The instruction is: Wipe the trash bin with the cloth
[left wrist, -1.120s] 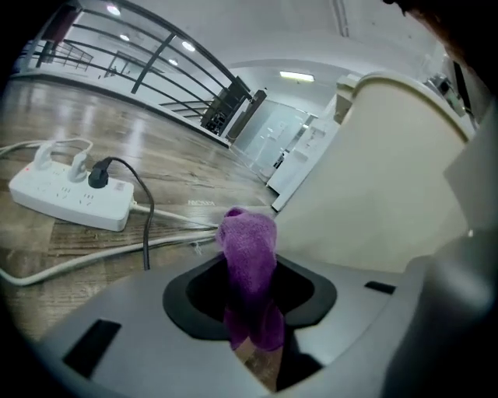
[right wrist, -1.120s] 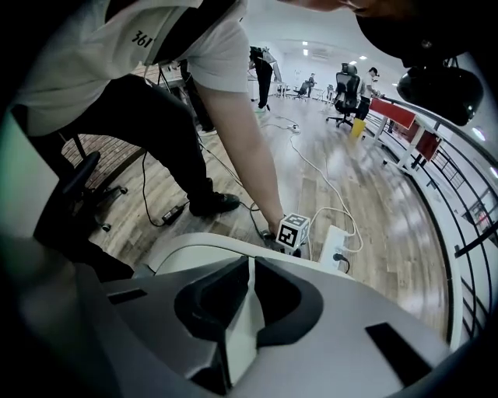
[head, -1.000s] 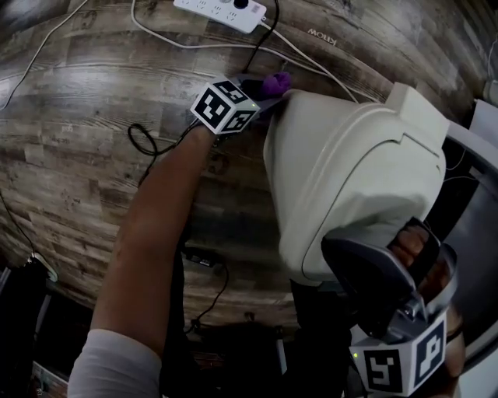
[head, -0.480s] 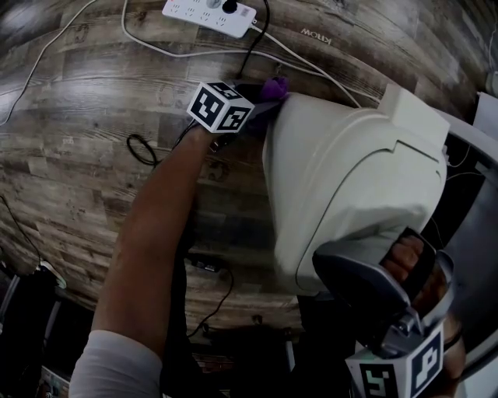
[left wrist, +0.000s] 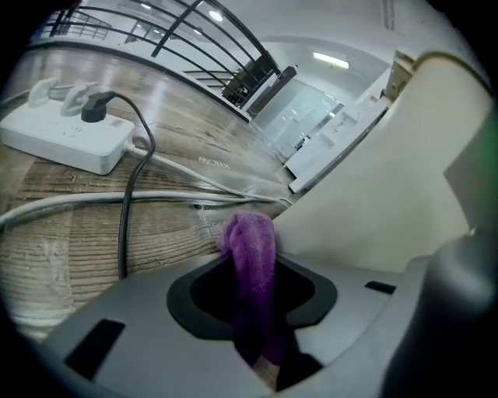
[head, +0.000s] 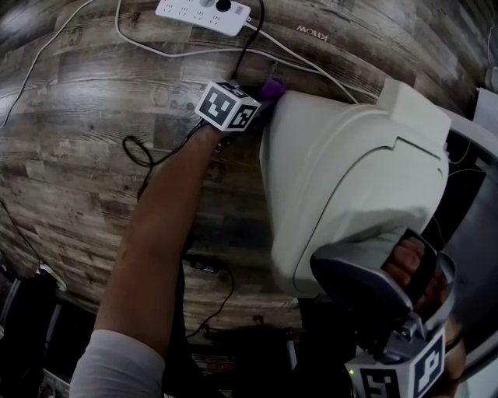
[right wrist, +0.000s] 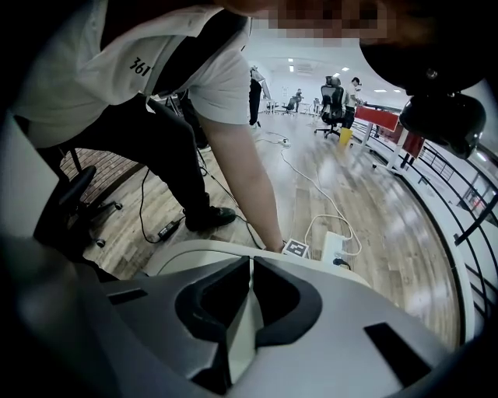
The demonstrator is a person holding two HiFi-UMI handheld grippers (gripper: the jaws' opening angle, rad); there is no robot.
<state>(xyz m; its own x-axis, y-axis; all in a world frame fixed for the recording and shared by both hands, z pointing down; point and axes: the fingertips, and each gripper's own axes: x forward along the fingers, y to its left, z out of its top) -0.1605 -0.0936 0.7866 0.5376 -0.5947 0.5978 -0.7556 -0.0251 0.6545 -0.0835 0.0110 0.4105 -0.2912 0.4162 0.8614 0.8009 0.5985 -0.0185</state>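
Both jaw pairs: just been closing.
Left gripper (left wrist: 250, 305): clamps purple cloth (left wrist: 250, 245) at bin's (head: 350, 179) far edge.
Right gripper (right wrist: 249, 289): pinches bin's near rim.

- The trash bin (head: 350, 179) fills the right of the head view, with the floor (head: 78, 155) to its left and beyond it.
- The cloth (head: 271, 89) touches the bin's far left corner.
- A power strip (head: 204, 12) lies on the floor beyond the bin, to the left.
- A cord (head: 187, 53) runs across the floor between strip and bin.

purple cloth (left wrist: 250, 249); cream trash bin (head: 350, 171); grey-brown wood-grain floor (head: 70, 140)
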